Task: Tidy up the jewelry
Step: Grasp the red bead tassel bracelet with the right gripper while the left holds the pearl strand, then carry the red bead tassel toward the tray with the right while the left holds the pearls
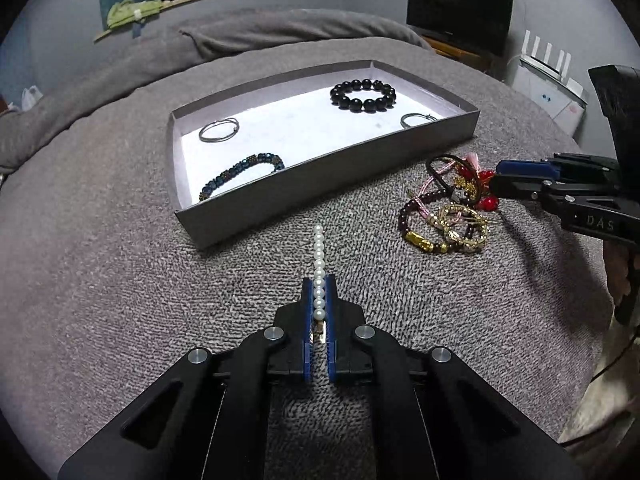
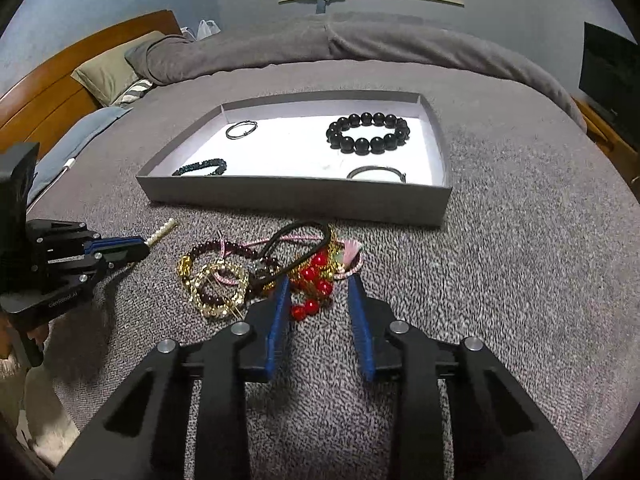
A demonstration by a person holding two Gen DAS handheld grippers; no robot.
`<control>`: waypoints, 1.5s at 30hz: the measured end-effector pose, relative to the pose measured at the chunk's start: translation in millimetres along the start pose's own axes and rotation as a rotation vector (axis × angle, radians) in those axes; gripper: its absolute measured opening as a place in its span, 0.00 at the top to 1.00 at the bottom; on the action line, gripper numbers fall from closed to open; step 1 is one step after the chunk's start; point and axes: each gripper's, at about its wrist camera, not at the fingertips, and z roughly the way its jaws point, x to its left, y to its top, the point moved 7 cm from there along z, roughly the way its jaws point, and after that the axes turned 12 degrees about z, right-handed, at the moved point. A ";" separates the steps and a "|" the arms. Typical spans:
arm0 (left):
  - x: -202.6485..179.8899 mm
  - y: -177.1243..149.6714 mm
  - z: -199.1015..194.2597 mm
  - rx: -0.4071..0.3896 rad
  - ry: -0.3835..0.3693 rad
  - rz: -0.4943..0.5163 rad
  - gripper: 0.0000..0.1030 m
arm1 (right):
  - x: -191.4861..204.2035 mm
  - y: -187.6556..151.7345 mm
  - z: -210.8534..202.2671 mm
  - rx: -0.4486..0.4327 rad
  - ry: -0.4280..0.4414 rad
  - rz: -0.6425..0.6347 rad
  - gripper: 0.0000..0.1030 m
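Note:
My left gripper [image 1: 319, 286] is shut on a white pearl bracelet [image 1: 319, 256] and holds it edge-on above the grey bed cover, just short of the grey tray [image 1: 320, 178]. The tray holds a black bead bracelet [image 1: 363, 95], two thin metal hoops [image 1: 219, 129] and a blue bead bracelet [image 1: 244, 174]. My right gripper [image 2: 320, 286] is open, its fingers either side of a red bead piece [image 2: 314, 280] at the edge of a tangled jewelry pile [image 2: 248, 276]. The pile also shows in the left wrist view [image 1: 448, 208], and so does the right gripper [image 1: 498, 178].
A grey bed cover [image 2: 500, 280] lies under everything. A rolled grey duvet [image 2: 360, 40] and pillows [image 2: 108, 72] lie behind the tray. A wooden headboard [image 2: 48, 92] is at far left. A dark monitor [image 1: 460, 8] stands on a side table.

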 end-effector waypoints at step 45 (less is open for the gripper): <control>0.6 -2.1 6.7 0.024 -0.006 -0.027 0.91 | -53.8 -14.6 -26.8 0.034 -0.054 0.089 0.77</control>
